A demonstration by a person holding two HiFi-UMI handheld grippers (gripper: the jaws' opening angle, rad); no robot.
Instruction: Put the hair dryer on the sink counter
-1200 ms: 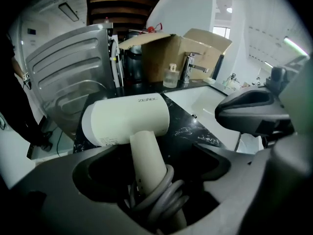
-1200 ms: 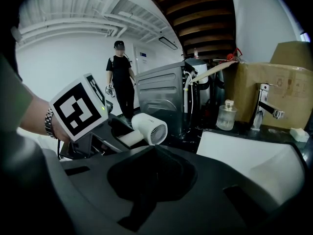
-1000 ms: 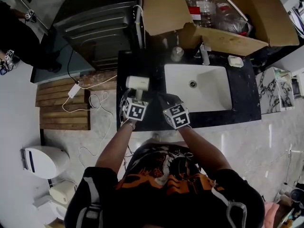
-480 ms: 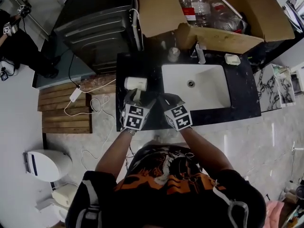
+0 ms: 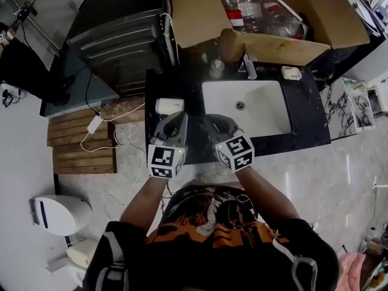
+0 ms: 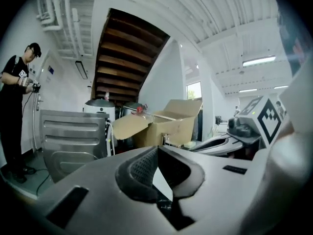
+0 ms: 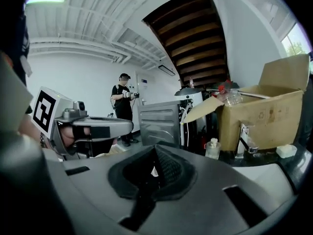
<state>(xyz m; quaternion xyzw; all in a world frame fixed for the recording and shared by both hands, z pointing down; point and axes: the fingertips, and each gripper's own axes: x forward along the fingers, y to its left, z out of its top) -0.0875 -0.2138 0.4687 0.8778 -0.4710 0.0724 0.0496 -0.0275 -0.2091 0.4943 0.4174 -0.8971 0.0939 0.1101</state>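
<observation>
Pale marbled stone floor [image 5: 315, 174], with brown slatted wooden decking [image 5: 82, 147] and white ceramic toilet [image 5: 57, 214] at left. Overhead, white ribbed ceiling [image 6: 161, 4] with lit strip lamps [image 6: 258, 61], dark wooden stair underside [image 6: 127, 53], bright window [image 6: 193, 89].

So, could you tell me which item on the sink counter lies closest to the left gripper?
The white hair dryer, just beyond the left gripper, left of the basin; the small bottle and soap dish sit along the back edge.
</observation>
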